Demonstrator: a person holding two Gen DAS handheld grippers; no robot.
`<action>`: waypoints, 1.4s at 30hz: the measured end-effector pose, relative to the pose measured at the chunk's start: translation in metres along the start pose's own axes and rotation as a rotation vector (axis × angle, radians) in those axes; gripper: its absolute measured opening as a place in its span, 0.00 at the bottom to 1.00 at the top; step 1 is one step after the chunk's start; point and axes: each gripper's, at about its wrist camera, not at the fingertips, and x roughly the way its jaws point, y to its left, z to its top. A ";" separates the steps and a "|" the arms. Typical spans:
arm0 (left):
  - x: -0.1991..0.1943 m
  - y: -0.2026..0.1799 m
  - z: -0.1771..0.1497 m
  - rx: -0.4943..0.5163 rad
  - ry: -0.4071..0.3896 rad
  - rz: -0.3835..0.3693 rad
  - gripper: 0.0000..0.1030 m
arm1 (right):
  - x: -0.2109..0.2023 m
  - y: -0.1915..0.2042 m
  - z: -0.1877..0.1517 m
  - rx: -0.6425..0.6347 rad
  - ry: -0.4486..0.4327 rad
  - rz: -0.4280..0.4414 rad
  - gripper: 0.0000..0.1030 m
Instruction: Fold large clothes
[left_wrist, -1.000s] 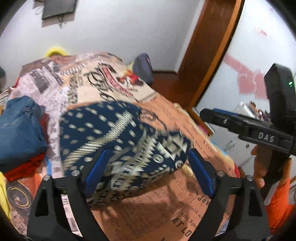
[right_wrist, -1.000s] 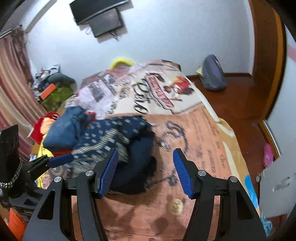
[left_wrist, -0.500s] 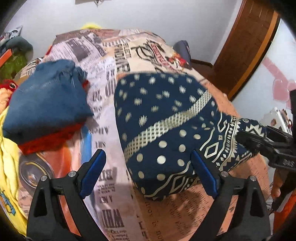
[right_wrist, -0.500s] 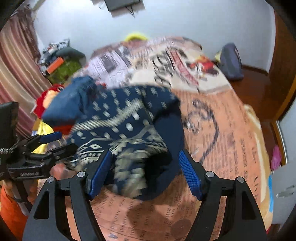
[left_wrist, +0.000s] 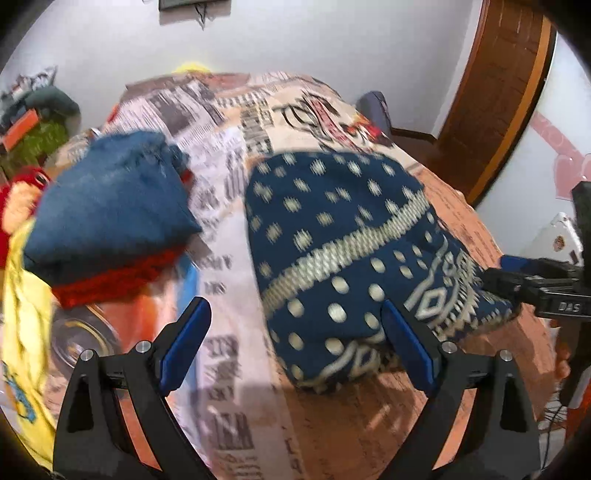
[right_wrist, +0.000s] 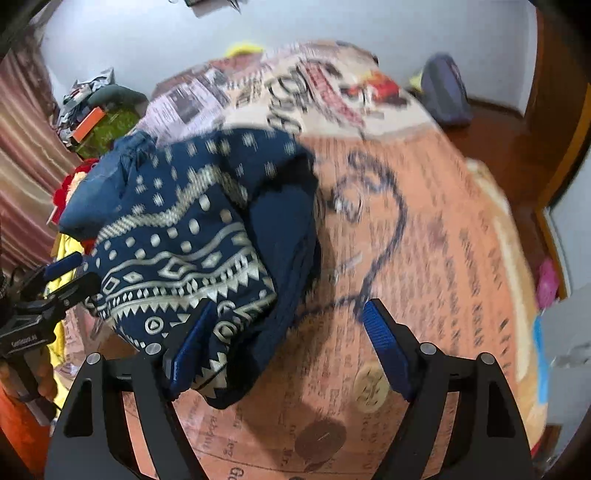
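Observation:
A folded navy garment with white dots and zigzag bands (left_wrist: 343, 254) lies on the newspaper-print bedspread (left_wrist: 229, 369); it also shows in the right wrist view (right_wrist: 207, 243). My left gripper (left_wrist: 295, 347) is open and empty, its right finger at the garment's near edge. My right gripper (right_wrist: 284, 350) is open and empty, its left finger against the garment's near corner. Each gripper shows in the other's view, the right one (left_wrist: 535, 280) at the garment's right end, the left one (right_wrist: 55, 280) at its left end.
A stack of folded clothes, blue jeans (left_wrist: 107, 206) on a red piece (left_wrist: 122, 277), sits left of the garment, with yellow cloth (left_wrist: 22, 332) beside it. A blue bag (right_wrist: 443, 92) stands on the floor by the wall. A wooden door frame (left_wrist: 498, 92) is at right.
Both grippers have shifted around the garment; the left one moved left so the garment sits at its right finger. The right one moved closer over the near corner. Both stayed open.

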 end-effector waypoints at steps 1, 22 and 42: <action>-0.002 0.001 0.005 0.007 -0.011 0.013 0.91 | -0.002 0.002 0.004 -0.009 -0.018 0.000 0.76; 0.106 0.060 0.047 -0.233 0.275 -0.468 0.91 | 0.107 -0.022 0.049 0.091 0.234 0.286 0.82; 0.135 0.075 0.026 -0.417 0.352 -0.650 0.77 | 0.131 -0.037 0.050 0.250 0.311 0.586 0.49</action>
